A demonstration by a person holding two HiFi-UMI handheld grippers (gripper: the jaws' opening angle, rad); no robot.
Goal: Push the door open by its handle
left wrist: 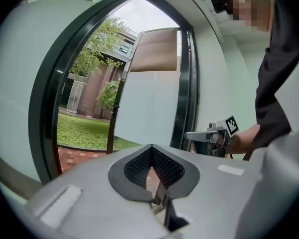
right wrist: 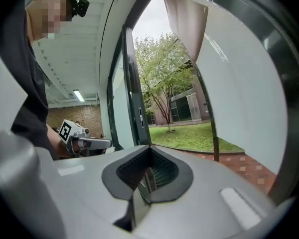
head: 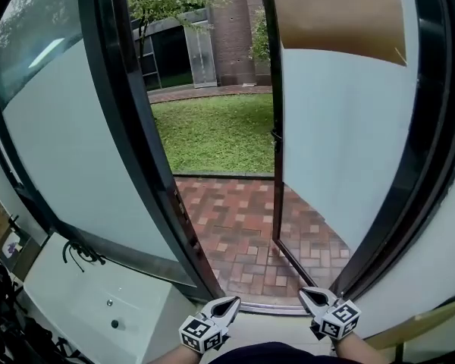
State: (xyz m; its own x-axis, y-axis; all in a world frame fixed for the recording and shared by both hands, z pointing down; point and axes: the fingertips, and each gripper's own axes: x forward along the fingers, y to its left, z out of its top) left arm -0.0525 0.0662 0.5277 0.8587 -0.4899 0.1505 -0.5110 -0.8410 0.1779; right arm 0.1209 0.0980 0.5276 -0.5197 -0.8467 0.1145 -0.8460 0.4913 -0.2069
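**Clerk:** Item, door (head: 341,127): one leaf of frosted glass in a dark metal surround, with a brown sheet (head: 337,14) fixed across its top. Position?

**Checker:** Swung outward, well clear of the door frame (head: 129,135). It stands over the brick paving (head: 235,218), with the lawn (head: 212,127) beyond. By the look of it, already open wide.

**Clerk:** And its handle (head: 274,137)?

**Checker:** A small dark fitting on the leaf's free edge, away from the door frame's right post, where the leaf seems hinged. It is too small to tell its shape.

**Clerk:** Handling, as judged?

**Checker:** Probably heavy and stiff, turning only on its hinges. The glass is smooth and breakable, so pressure belongs on the handle or the metal edge beside it, never on the pane. A steady push, nothing sharp.

**Clerk:** Next, left gripper (head: 226,303).

**Checker:** Low, just inside the door frame. Its fingers (left wrist: 134,167) are pressed together with nothing between them.

**Clerk:** Then right gripper (head: 309,294).

**Checker:** Low, near the door frame's right post. Its fingers (right wrist: 164,173) are closed and empty. Neither gripper touches the door.
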